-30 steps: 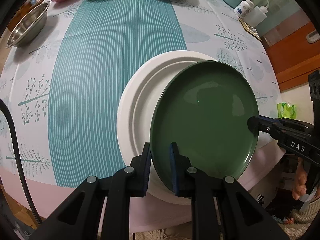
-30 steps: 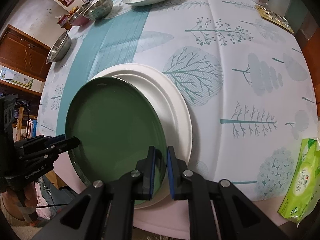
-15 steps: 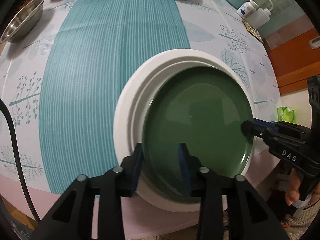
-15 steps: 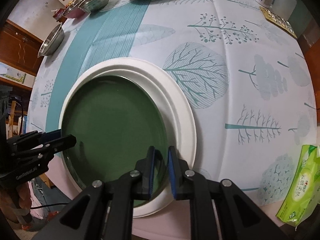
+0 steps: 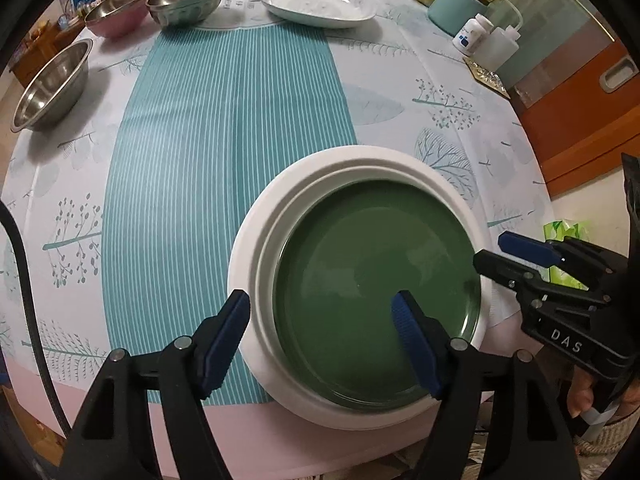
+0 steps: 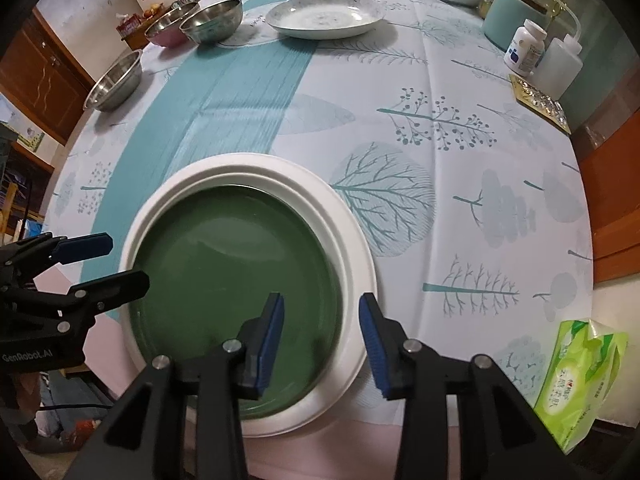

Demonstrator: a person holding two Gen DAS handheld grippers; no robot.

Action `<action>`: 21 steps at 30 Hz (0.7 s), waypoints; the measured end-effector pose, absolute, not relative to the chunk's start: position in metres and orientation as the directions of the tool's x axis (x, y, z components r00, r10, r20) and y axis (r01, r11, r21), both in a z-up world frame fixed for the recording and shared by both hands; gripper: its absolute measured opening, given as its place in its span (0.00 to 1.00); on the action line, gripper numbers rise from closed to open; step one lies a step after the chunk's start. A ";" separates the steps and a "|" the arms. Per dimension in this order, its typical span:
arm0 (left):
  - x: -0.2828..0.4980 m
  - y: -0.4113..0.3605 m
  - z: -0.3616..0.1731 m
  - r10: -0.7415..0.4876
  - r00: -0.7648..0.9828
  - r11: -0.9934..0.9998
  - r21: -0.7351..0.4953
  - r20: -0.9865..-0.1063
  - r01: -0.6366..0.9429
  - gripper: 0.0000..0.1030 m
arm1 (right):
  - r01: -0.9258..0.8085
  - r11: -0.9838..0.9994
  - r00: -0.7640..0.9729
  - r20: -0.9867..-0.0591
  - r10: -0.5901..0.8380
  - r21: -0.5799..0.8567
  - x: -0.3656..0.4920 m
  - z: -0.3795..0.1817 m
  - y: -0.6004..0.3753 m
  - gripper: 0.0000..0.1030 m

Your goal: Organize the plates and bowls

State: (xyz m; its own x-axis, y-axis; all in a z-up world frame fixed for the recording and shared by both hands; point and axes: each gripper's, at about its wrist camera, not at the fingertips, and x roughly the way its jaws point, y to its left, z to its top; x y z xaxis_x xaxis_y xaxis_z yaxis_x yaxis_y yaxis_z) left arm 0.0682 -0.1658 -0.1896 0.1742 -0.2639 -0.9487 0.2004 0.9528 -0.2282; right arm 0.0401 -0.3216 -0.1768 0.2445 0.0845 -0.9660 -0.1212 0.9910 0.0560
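Left wrist view: my left gripper [image 5: 320, 320], jaws just opened and empty, straddles the near rim of the green plate [image 5: 376, 280], now nested in the white plates [image 5: 256, 240] at 5 o'clock. Steel bowls [image 5: 52, 84] at 10 o'clock and the speckled plate [image 5: 316, 2] at 12 o'clock remain unsorted.

Right wrist view: my right gripper [image 6: 320, 328], jaws just parted, holds nothing; the green plate [image 6: 224, 264] lies flat at 7 o'clock.

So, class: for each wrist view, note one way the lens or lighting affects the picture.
Left wrist view: fisheye bends the tablecloth stripes outward, corners vignette black. Right wrist view: soft glare streaks cross the green plate, and the far stripes look smeared.
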 end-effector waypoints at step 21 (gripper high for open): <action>0.080 -0.160 -0.122 -0.294 0.252 0.938 -0.228 -0.922 0.261 0.88 | -0.138 0.984 0.302 -0.941 0.153 0.115 0.044 -0.139 -0.312 0.38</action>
State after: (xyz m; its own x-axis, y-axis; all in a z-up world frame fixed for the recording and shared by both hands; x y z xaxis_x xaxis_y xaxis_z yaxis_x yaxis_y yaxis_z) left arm 0.0799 -0.1597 -0.1218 0.2519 -0.2939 -0.9221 0.2608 0.9382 -0.2278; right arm 0.0438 -0.3124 -0.1391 0.3017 0.1526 -0.9411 -0.1383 0.9837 0.1152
